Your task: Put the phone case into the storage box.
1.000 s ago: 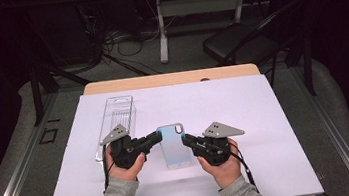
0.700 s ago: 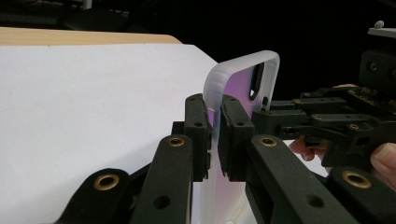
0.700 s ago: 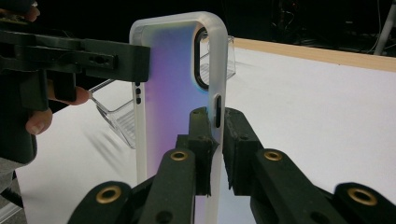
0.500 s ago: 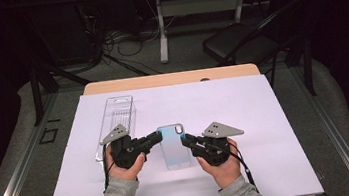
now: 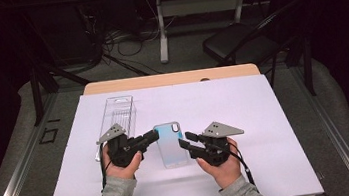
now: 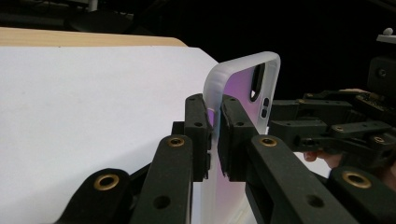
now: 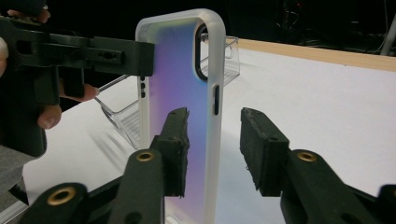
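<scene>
Phone case (image 5: pixel 170 144) above white-covered desk (image 5: pixel 275 116), edge clamped in left claw (image 6: pixel 214 133), right claw (image 7: pixel 214 149) jaws just opening, straddling opposite edge without pressing, clear box (image 5: pixel 119 116) behind.

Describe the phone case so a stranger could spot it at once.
On the white sheet covering the table, look between the two black grippers near the front edge. The phone case has a frosted rim and iridescent blue-purple back, unlike the colourless clear plastic box behind the left gripper.

The phone case (image 5: pixel 169 144) sits between the left gripper (image 5: pixel 151 137) and right gripper (image 5: pixel 183 140), with the clear box (image 5: pixel 118 116) probably just behind.
</scene>
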